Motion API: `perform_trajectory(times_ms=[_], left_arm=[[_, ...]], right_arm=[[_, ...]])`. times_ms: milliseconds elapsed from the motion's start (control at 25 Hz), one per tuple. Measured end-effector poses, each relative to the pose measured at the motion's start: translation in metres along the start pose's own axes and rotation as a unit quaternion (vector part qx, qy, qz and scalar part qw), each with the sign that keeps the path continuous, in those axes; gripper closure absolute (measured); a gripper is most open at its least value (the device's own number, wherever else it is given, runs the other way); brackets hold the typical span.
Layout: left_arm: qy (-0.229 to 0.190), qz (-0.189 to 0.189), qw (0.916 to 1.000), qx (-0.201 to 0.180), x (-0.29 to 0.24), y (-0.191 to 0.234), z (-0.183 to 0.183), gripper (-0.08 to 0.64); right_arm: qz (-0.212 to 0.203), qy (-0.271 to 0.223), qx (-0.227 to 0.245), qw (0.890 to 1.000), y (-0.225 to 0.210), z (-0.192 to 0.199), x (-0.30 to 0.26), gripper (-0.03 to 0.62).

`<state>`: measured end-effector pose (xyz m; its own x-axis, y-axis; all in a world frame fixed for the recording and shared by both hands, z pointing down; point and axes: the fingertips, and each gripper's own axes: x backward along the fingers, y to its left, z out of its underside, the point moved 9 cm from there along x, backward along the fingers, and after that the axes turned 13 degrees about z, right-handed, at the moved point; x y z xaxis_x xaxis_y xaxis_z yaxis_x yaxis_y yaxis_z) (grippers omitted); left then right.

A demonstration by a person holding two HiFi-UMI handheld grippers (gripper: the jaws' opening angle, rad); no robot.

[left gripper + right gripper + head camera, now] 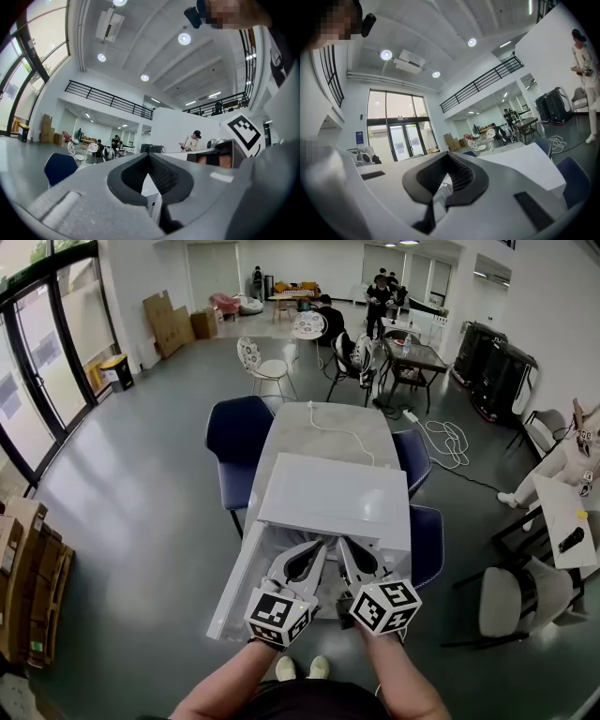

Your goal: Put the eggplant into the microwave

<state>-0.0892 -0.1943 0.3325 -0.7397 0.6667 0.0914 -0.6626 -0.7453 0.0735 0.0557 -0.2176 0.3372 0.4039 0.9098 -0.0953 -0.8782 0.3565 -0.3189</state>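
A white microwave point(337, 498) stands on the near end of a grey table point(328, 423). Its door point(236, 592) hangs open toward the lower left. I see no eggplant in any view; the inside of the microwave is hidden from above. My left gripper point(315, 549) and right gripper point(341, 546) are held side by side, level, right in front of the microwave's open front. In the left gripper view the left gripper point(149, 160) has its tips together with nothing between them. The right gripper point(447, 161) looks the same in the right gripper view.
Dark blue chairs stand at the table's left point(239, 432) and right point(412, 457), with another point(427, 545) beside the microwave. A white cable point(342, 432) lies on the tabletop. Stacked cardboard point(28, 577) sits at far left, and people gather round tables at the back.
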Motion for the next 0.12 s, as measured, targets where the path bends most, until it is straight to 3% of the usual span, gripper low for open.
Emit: perform_trajectory(times_ms=[120], left_arm=[[0.000,-0.001,1.0000,-0.001,0.0011,-0.0016,0.0019,0.551]], right_arm=[[0.000,-0.001,0.003,1.000,0.0004,0.0014,0.0013,0.592]])
